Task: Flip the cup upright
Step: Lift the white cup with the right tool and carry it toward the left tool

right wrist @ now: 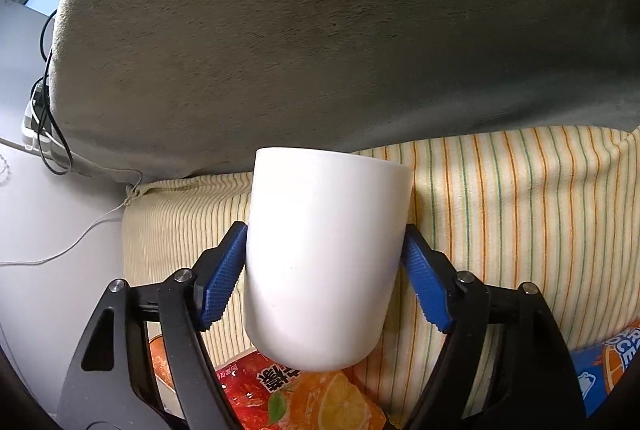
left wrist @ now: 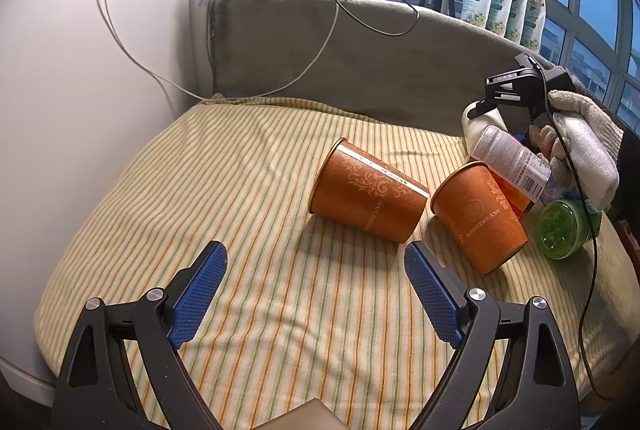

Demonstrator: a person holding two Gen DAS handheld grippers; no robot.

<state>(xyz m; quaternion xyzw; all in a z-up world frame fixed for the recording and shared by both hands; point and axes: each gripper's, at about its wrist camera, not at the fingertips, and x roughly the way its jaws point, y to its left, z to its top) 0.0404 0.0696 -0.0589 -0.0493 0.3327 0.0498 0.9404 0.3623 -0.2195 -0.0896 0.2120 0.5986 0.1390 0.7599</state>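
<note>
While the right gripper (right wrist: 324,262) is clamping the white cup (right wrist: 326,254) above the striped cushion (right wrist: 520,213), the left gripper (left wrist: 316,262) is hovering wide open, empty, near two orange cups (left wrist: 368,195) lettered "RONGZHUANG".

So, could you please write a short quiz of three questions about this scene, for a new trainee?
1. True or false: the right tool is shut on the white cup.
2. Multiple choice: how do the two orange cups lie on the striped cloth? A) both upright B) both on their sides C) stacked inside each other
3. Fill in: the left tool is ____ and holds nothing.

Key: 1 true; 2 B; 3 open
</note>
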